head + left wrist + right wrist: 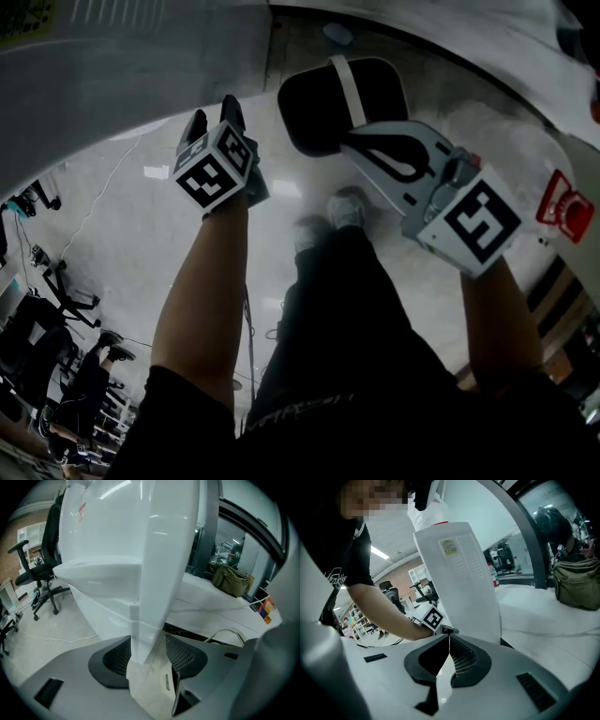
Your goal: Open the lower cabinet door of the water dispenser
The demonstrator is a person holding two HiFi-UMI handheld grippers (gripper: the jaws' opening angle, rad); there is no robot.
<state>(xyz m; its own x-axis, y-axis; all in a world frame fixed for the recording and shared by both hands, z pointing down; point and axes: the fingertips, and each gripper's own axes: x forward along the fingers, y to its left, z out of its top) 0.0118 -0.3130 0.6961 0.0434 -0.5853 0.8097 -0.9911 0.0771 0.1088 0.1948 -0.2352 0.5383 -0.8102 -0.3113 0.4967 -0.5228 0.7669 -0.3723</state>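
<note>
- At the front corner of the water dispenser (117,522): holding the left gripper (148,641) with jaws spread wide astride a white vertical edge (159,573), without pressing on it.
- Just left of that edge, below the ledge (93,569): taking that panel for the lower cabinet door (105,609), apparently not yet opened.
- May clamp the fixed corner rather than the door's lip if closed here; would then drag the whole unit instead of swinging the door.
- Might slip off glossy plastic with so shallow a bite.
- Off to the side: keeping the right gripper (450,638) pressed together, empty; leaves nothing steadying the cabinet against a pull.
</note>
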